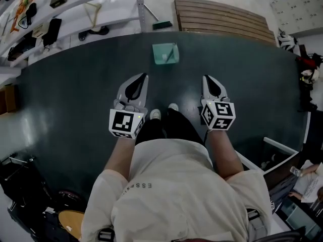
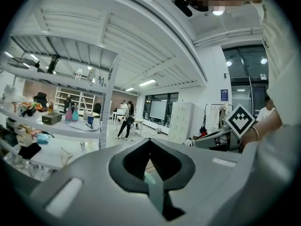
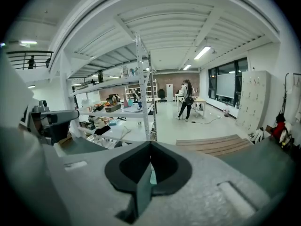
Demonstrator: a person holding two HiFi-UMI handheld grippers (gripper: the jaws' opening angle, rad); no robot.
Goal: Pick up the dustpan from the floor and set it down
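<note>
The dustpan point(image 1: 165, 53), at twelve o'clock on the dark green floor point(image 1: 75, 95), is pale mint green. The left tool point(image 1: 145, 76) and right tool point(image 1: 205, 78) are light grey with black inner pads, and each bears a white cube point(image 1: 126, 123) patterned with black squares. At one o'clock the slatted platform point(image 1: 222, 18) is brown. The person's shirt point(image 1: 176, 185) is cream.

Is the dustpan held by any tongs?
No, the dustpan lies on the floor, apart from the left tongs and the right tongs, both shut.
</note>
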